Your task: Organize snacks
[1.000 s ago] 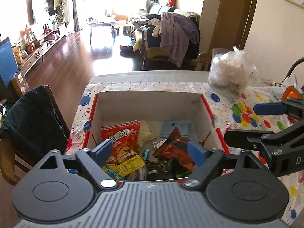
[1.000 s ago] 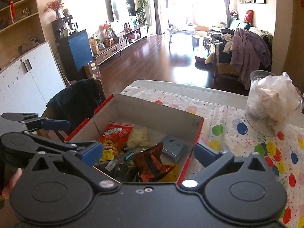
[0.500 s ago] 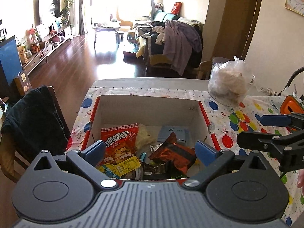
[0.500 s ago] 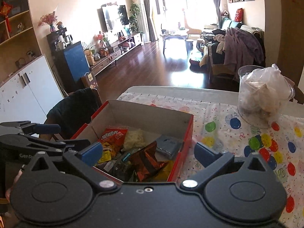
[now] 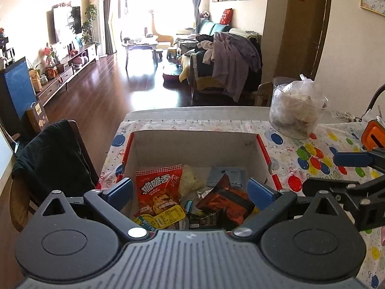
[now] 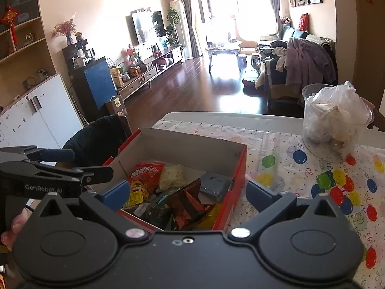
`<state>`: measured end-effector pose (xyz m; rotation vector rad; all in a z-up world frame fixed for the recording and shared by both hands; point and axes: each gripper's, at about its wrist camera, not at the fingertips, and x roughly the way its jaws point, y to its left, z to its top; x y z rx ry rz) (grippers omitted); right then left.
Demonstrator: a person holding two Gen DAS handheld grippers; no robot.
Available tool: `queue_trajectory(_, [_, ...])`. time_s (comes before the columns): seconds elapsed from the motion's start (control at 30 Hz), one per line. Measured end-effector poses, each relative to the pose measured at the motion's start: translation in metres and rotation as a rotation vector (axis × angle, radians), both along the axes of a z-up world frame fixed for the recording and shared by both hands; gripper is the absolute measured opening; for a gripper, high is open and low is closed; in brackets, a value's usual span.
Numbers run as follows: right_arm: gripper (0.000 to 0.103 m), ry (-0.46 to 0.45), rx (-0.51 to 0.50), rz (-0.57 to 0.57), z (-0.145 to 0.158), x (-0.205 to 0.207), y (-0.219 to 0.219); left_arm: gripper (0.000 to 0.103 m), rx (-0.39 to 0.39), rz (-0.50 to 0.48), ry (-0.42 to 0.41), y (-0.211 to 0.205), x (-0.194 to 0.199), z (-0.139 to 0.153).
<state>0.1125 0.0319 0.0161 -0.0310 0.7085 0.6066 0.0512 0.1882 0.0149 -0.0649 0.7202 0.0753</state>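
Left wrist, jaws wider, box (image 5: pixel 262 148) (farther)

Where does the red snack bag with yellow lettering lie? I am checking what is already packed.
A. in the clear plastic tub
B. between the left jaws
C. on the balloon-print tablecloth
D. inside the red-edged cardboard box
D: the red snack bag with yellow lettering lies flat inside the red-edged cardboard box, among other packets.

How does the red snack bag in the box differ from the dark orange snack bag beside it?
The red snack bag lies fairly flat at the box's left side, with white characters on its front; the dark orange snack bag lies crumpled, further right, showing no readable print. Both are inside the same box, untouched by either tongs.
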Motion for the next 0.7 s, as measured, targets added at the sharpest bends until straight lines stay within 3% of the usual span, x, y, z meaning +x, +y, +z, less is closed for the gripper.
queue_trajectory(0.7, [0.103, -0.024, -0.008, 0.043, -0.001, -0.021, 0.007, 0.101, 0.033, -0.012, 0.024, -0.013, -0.011, 0.000])
